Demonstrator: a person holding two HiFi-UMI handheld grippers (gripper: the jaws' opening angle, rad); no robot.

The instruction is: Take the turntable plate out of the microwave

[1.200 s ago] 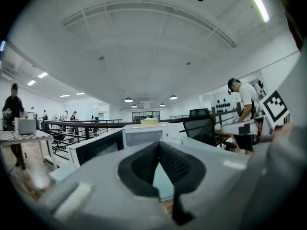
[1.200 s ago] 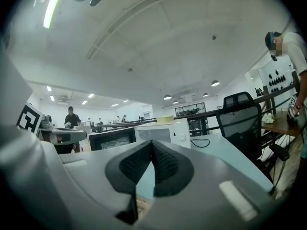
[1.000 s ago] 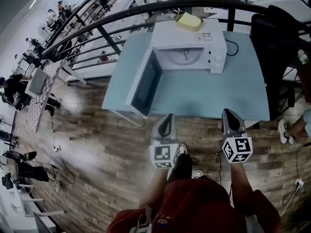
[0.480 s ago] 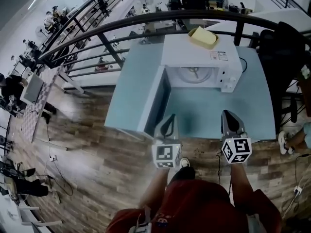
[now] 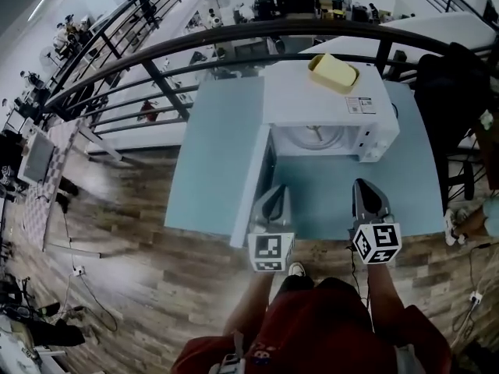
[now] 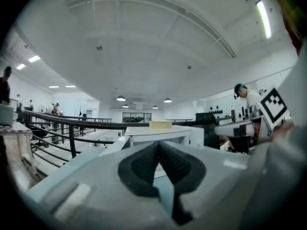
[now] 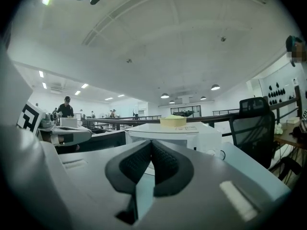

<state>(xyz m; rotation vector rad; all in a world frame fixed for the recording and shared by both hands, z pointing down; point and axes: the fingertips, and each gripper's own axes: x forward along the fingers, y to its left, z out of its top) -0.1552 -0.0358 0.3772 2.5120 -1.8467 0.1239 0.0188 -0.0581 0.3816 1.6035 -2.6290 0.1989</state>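
Although the microwave (image 5: 327, 92) door (image 5: 253, 179) is already open, the plate (image 5: 316, 138) is still inside; the left claw (image 5: 274, 190) and the right claw (image 5: 364, 185), both closed and empty, are only at the bench (image 5: 210, 154) edge.

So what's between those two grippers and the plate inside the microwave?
Only bare blue tabletop, per the head view; the microwave door stands open, so nothing blocks the turntable plate from the left gripper or right gripper.

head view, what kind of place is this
Likely an open-plan lab or office mezzanine: a black railing overlooks workstations below, and an office chair stands by the table holding the microwave.
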